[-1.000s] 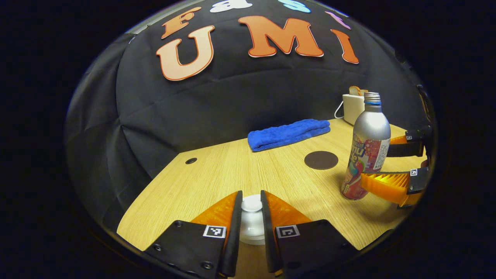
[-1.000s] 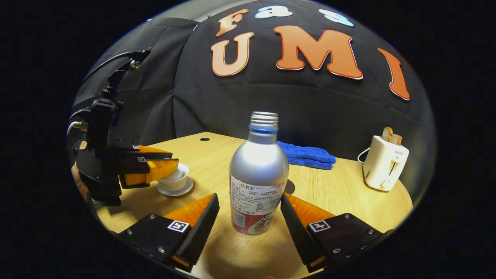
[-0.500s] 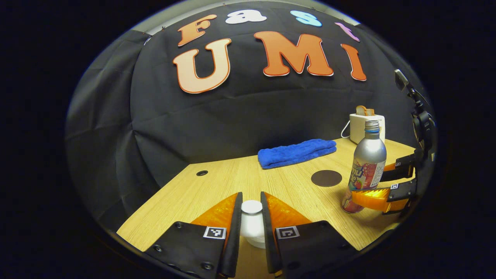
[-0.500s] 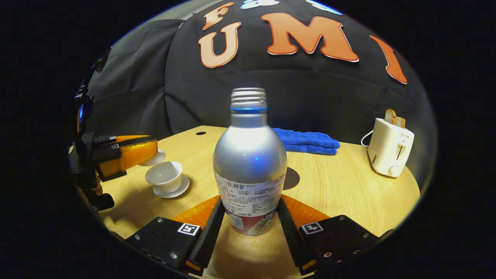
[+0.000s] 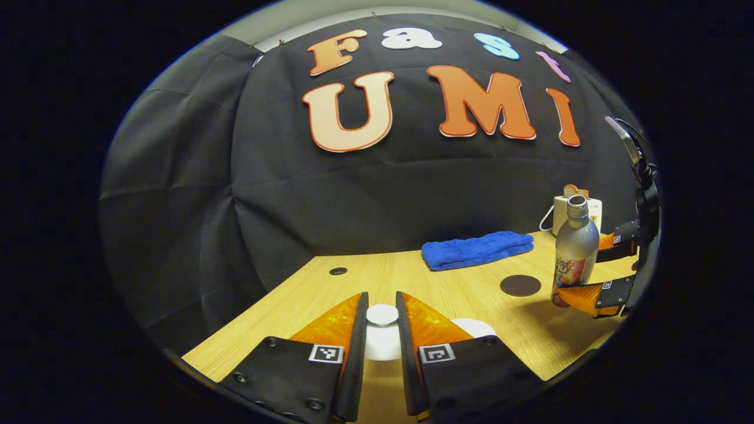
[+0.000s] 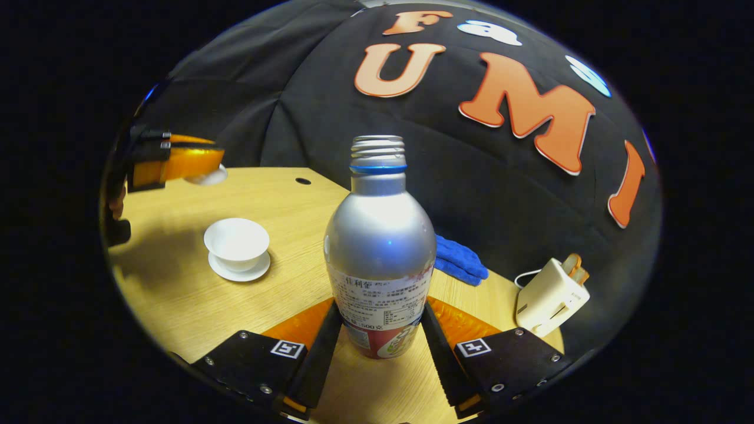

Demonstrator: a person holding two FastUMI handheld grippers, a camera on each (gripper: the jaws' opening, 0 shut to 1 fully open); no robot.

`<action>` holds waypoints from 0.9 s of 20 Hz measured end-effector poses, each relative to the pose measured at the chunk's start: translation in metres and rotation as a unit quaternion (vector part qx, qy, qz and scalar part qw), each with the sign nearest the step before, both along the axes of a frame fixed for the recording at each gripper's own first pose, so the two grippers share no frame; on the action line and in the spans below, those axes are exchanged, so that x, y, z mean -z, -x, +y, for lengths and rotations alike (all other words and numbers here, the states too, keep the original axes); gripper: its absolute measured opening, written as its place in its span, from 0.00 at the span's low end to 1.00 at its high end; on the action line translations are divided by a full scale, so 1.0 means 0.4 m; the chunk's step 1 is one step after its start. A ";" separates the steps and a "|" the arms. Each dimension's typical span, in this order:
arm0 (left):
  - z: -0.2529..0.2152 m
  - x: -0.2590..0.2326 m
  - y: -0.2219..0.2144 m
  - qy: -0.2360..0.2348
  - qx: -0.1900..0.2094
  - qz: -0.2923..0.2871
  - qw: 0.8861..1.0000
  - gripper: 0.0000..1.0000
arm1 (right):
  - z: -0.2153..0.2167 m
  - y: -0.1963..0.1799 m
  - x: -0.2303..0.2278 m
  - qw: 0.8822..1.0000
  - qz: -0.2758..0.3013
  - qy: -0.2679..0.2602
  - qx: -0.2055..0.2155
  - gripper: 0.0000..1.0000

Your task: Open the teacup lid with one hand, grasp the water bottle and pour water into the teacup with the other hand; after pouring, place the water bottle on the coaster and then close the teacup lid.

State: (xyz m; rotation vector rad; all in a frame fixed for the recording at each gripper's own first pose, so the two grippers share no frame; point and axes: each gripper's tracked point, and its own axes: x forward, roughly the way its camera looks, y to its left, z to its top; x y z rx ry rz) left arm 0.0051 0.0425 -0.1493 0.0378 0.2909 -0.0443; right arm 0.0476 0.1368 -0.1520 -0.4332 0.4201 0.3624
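Observation:
My left gripper [image 5: 382, 330] is shut on the knob of the white teacup lid [image 5: 382, 341], held above the table; the same gripper [image 6: 194, 168] appears at the far left of the right gripper view with the lid [image 6: 207, 176] under it. The uncovered white teacup [image 6: 237, 242] stands on its saucer [image 6: 239, 272]; its rim [image 5: 474, 327] peeks out beside my left fingers. My right gripper [image 6: 377, 330] is shut on the silver water bottle [image 6: 380, 259], uncapped and tilted with the view. In the left gripper view the bottle [image 5: 575, 250] hangs just off the table. The dark round coaster [image 5: 520, 285] lies left of it.
A folded blue towel [image 5: 476, 249] lies at the back of the wooden table [image 5: 412, 277]. A white toaster [image 6: 551, 294] with bread in it stands near the right edge. A small round hole [image 5: 338, 271] marks the table's far left corner.
My left gripper has lifted the lid off the teacup and carried it up and away to the left. My right gripper closed on the bottle, raised it slightly and tilted.

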 end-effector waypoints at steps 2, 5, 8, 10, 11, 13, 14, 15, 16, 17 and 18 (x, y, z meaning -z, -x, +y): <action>0.038 0.000 0.006 0.005 -0.011 -0.001 1.000 0.33 | 0.013 -0.016 -0.021 0.999 -0.021 0.046 -0.012 0.78; 0.079 0.003 0.013 0.006 -0.021 -0.002 1.000 0.33 | 0.021 -0.041 -0.063 0.990 -0.061 0.123 -0.036 0.78; 0.115 -0.002 0.020 0.014 -0.030 -0.005 0.999 0.33 | 0.027 -0.044 -0.075 0.977 -0.086 0.184 -0.057 0.78; 0.139 -0.002 0.025 0.014 -0.038 -0.008 0.999 0.33 | 0.030 -0.054 -0.088 0.965 -0.113 0.226 -0.065 0.78; 0.148 0.000 0.027 0.016 -0.040 -0.007 0.999 0.33 | 0.027 -0.058 -0.092 0.958 -0.126 0.250 -0.066 0.77; 0.161 0.002 0.034 0.018 -0.044 -0.007 0.999 0.33 | 0.029 -0.061 -0.094 0.947 -0.142 0.281 -0.069 0.77; 0.166 0.004 0.037 0.018 -0.046 -0.007 0.999 0.33 | 0.031 -0.062 -0.097 0.943 -0.146 0.288 -0.073 0.77; 0.172 0.007 0.037 0.019 -0.046 -0.007 0.999 0.33 | 0.033 -0.060 -0.099 0.940 -0.149 0.296 -0.077 0.77; 0.177 0.009 0.035 0.019 -0.048 -0.006 0.999 0.33 | 0.036 -0.061 -0.103 0.936 -0.154 0.305 -0.081 0.77; 0.183 0.016 0.035 0.020 -0.049 -0.005 0.999 0.33 | 0.038 -0.061 -0.107 0.930 -0.163 0.317 -0.084 0.77; 0.188 0.016 0.035 0.021 -0.051 -0.005 0.998 0.33 | 0.040 -0.059 -0.108 0.923 -0.175 0.332 -0.087 0.77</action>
